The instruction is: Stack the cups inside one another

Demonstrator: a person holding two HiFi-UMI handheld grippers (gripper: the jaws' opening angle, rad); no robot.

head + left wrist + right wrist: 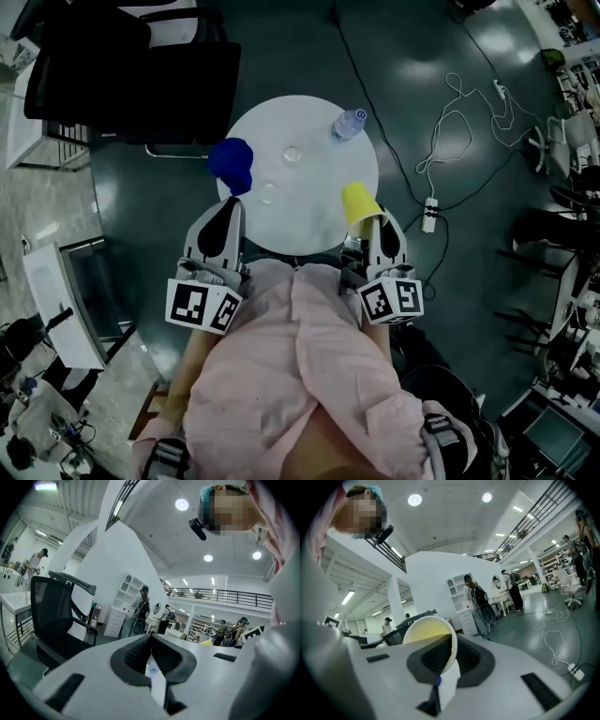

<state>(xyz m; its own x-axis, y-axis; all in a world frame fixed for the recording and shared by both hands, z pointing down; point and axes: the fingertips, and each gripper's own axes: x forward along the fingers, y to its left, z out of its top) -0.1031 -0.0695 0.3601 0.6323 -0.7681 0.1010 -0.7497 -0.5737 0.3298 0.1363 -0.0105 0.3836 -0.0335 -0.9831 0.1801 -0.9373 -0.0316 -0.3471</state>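
Head view: my right gripper holds one yellow cup over the round white table. One blue cup sits at the tips of my left gripper. Two clear cups and one bottle stand there, above a dark floor.

Left gripper view: my jaws are pressed together. Beyond them are a black chair and a bright hall.

Right gripper view: my jaws pinch the yellow cup's wall.

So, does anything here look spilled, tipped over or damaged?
No spill or damage shows. Only the yellow cup is off upright: it is tilted, its wall pinched in the right tool. Whether the bottle on the white table stands or lies, I cannot tell.
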